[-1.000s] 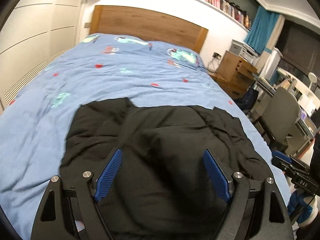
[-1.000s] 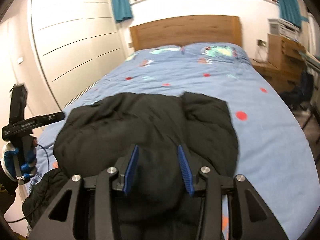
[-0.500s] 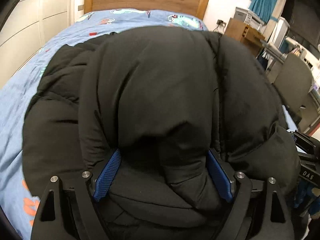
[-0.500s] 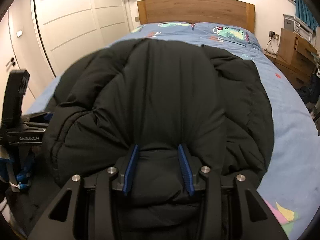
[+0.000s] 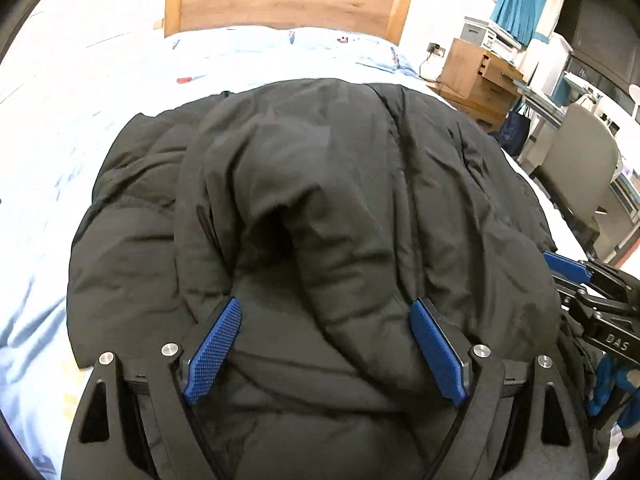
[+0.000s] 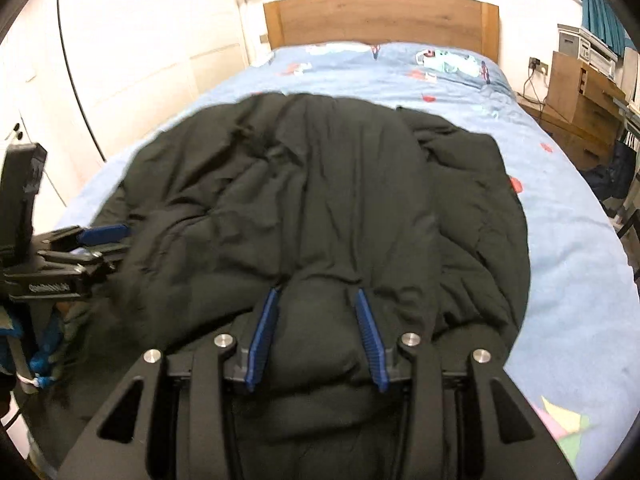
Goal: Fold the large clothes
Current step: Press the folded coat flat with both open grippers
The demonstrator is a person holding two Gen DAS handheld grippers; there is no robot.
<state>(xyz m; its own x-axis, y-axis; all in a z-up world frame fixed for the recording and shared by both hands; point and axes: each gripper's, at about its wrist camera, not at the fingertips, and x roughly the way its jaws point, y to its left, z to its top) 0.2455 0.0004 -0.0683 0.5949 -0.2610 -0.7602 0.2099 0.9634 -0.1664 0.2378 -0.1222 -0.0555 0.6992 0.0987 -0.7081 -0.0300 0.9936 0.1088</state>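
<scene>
Blue bed point(image 6: 560, 240); black puffer jacket point(image 6: 320, 200) (rumpled) between both grippers

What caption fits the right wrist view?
Right gripper clamps a fold of black puffer jacket on the blue bed.

Black tongs point(image 5: 324, 320) with blue textured pads point(image 5: 214, 350), silver screws point(image 5: 170, 349).

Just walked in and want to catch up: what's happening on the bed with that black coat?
A person is folding a black puffer jacket on the blue bedspread, a gripper in each hand. The right gripper pinches a bunch of its near edge. The left gripper stands wide around a thick fold beside it; whether it presses is unclear.
</scene>
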